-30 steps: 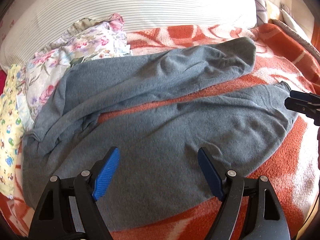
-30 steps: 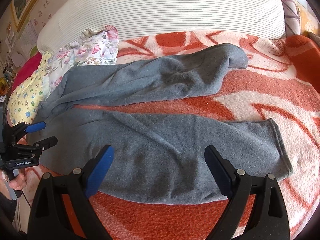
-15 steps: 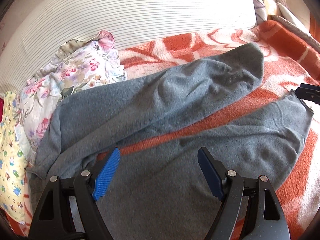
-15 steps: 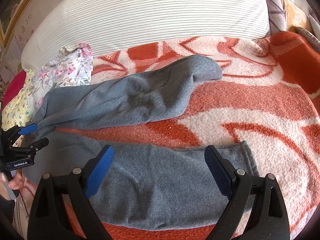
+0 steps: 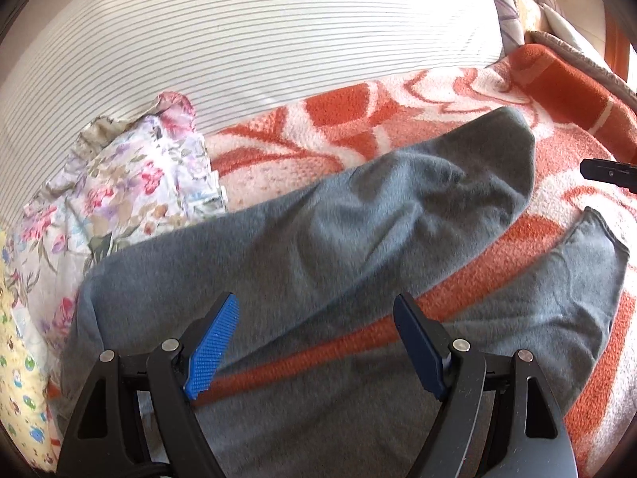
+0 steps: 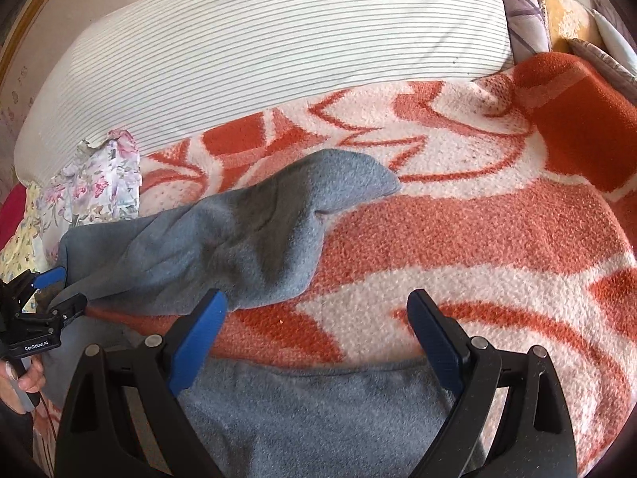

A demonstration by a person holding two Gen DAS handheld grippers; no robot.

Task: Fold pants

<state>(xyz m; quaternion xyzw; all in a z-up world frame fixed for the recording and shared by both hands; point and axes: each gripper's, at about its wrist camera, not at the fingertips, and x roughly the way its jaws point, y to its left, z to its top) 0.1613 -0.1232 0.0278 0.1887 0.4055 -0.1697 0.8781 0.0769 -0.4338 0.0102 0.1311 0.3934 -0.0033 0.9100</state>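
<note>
Grey fleece pants (image 5: 318, 239) lie spread on an orange and white blanket (image 5: 338, 119), the two legs parted in a V. The far leg (image 6: 239, 231) runs up towards the pillow; the near leg (image 6: 318, 418) lies under my right gripper. My left gripper (image 5: 314, 342) is open and hovers over the crotch and waist end, nothing between its blue pads. My right gripper (image 6: 314, 338) is open over the near leg's cuff edge. In the right wrist view the left gripper (image 6: 51, 290) shows at the far left, held by a hand (image 6: 20, 374).
A striped white pillow (image 5: 239, 40) lies along the back. Floral cloth (image 5: 131, 183) and yellow printed cloth (image 5: 16, 358) are piled at the left beside the waist. More cushions (image 6: 525, 8) sit at the far right corner. Bare blanket (image 6: 477, 219) stretches right of the pants.
Both grippers have moved forward and lower over the pants; the near leg has slid down to the frame bottoms. Both stayed open and the pants have not shifted.
</note>
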